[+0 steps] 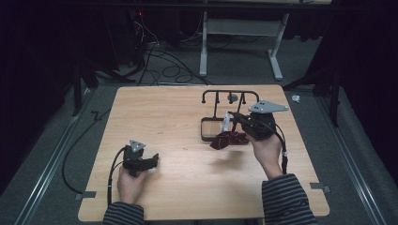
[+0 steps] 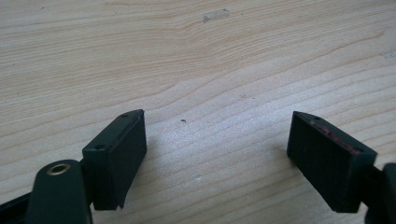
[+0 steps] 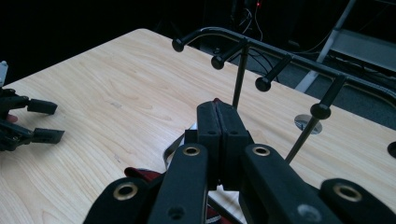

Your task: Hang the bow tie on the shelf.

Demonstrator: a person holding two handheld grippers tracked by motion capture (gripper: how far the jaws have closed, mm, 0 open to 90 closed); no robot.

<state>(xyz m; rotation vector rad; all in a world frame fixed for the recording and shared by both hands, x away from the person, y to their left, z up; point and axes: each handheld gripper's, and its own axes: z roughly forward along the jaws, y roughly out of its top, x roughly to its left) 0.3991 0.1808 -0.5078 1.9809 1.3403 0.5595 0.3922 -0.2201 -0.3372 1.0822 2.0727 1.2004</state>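
Note:
A dark red cloth (image 1: 229,139) hangs just above the wooden table (image 1: 159,117), beside a black wire rack (image 1: 230,92) with ball-tipped hooks. My right gripper (image 1: 233,115) is shut on the cloth's top, and a pale strap (image 1: 226,123) dangles from it. In the right gripper view the jaws (image 3: 218,108) are pressed together with a sliver of red at their tip and more red cloth (image 3: 140,175) below; the rack's hooks (image 3: 243,42) stand right behind. My left gripper (image 1: 154,159) rests low at the front left, open over bare wood (image 2: 217,126), nothing between its fingers.
The rack's rectangular base frame (image 1: 204,129) lies on the table under the cloth. A round metal grommet (image 1: 232,97) sits in the tabletop behind the rack. Cables (image 1: 164,65) and a white desk frame (image 1: 204,47) are on the floor beyond the far edge.

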